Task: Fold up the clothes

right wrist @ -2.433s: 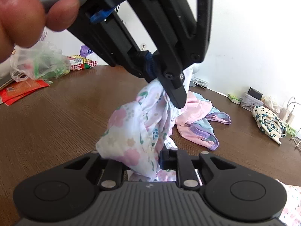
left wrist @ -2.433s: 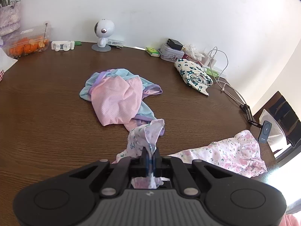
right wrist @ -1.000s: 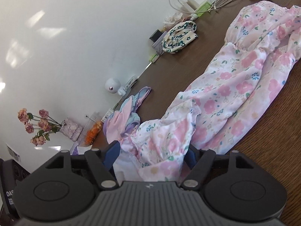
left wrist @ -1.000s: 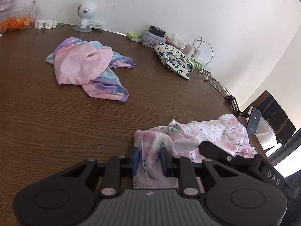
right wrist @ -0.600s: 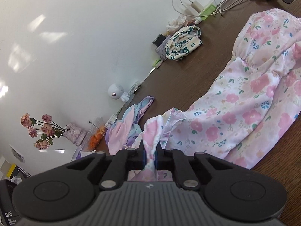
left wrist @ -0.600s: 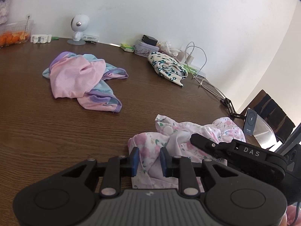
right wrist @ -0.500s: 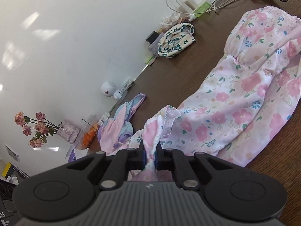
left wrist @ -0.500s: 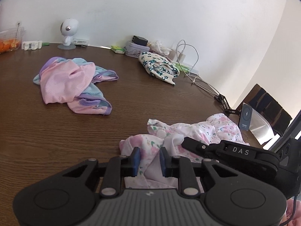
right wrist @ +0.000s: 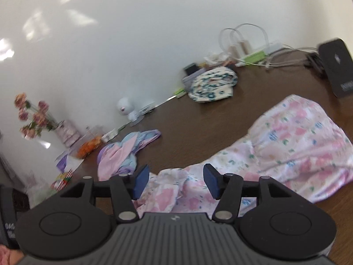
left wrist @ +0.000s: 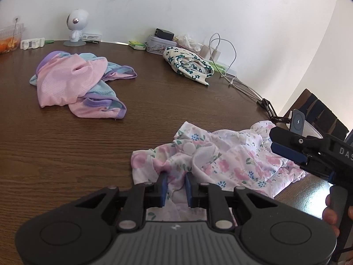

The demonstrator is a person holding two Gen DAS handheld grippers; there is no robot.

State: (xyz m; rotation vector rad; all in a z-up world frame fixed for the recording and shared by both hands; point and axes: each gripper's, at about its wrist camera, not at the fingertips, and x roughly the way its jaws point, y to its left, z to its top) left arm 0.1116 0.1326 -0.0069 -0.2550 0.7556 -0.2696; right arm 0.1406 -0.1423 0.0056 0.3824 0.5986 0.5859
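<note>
— Claw first: what is each one doing? Take the floral dress (left wrist: 231, 154) as our landmark.

— Our left claw (left wrist: 175, 186) sits at the dress's near end with its blue pads a small gap apart. Cloth bunches between them, but we cannot tell whether the pads actually press it. Our right claw (right wrist: 174, 182) hovers over the same near end with its pads spread wide and nothing held.

— And where does the dress lie?

— Along the near edge of the brown surface (left wrist: 66, 150), crumpled at the end by our claws and stretched smoother toward the far end, where a dark phone stand (right wrist: 336, 65) sits just beyond it.

— Why would we hold things that way?

— We judge the left claw pins or grips one end so the cloth stays put while the right, wide open, is free to take a fresh hold. The dress is not folded as it lies.

— Other clothes?

— A pink and blue garment (left wrist: 77, 84) lies rumpled well beyond the dress, and a white bundle with dark flowers (left wrist: 189, 65) lies farther still, near the wall.
</note>
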